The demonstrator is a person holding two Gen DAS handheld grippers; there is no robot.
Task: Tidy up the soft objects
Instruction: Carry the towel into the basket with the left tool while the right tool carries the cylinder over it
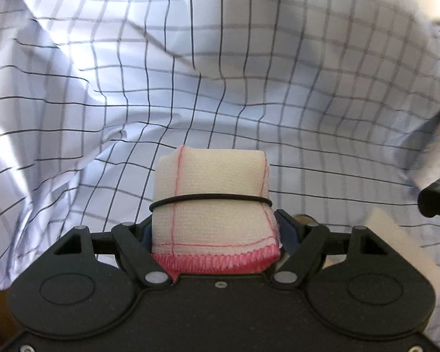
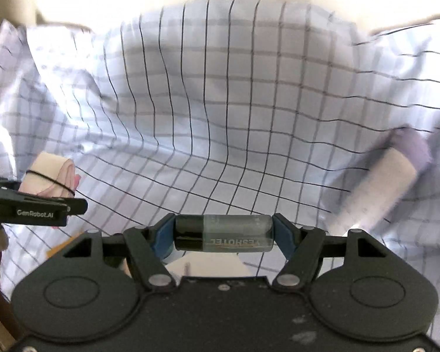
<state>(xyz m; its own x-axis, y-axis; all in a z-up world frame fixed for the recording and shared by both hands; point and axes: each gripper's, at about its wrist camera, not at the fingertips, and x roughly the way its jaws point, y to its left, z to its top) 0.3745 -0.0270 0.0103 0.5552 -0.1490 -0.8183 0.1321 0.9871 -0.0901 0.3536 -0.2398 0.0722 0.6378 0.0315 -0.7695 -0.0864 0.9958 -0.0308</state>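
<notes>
The left tool is clamped on a rolled white cloth with pink stitched edging, a thin black band circling the roll just ahead of the blue pads. The roll stands up between the fingers and hovers over a rumpled checked sheet, pale lilac with dark grid lines, which fills nearly the whole left wrist view. At the far right edge of that view, part of the right tool shows dark against the fabric.

The right tool is clamped on a small clear bottle with a black cap, held crosswise between the blue pads, its printed lettering upside down to the camera. The same checked sheet billows behind it. At the left edge of the right wrist view, the left tool appears side-on, the banded cloth roll gripped in it, well apart from the bottle. A blurred pale cylinder lies on the sheet at right; what it is cannot be told.
</notes>
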